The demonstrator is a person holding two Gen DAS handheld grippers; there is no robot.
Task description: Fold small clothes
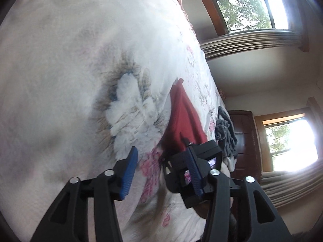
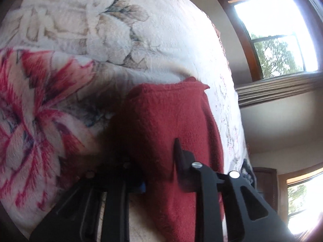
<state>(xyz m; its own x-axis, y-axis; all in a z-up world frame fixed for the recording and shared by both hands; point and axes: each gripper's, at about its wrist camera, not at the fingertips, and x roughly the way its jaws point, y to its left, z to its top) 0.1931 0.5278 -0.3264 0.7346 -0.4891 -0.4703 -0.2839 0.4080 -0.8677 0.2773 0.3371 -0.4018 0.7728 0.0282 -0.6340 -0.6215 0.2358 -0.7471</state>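
Right tongs (image 2: pixel 159 161) clenched the red garment (image 2: pixel 161 117) above the bed (image 2: pixel 141 40) (apparently for folding); left tongs (image 1: pixel 161 173) gaped, released.

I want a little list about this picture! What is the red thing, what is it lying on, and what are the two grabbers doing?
red thing: red cloth, a small fleecy garment
lying on: floral blanket, white with pink and grey flowers
right gripper: shut on the red cloth, cloth draped over its fingers
left gripper: open, holding nothing, above the blanket
also on blanket: grey clothes in a heap past the red cloth
background: windows with trees outside
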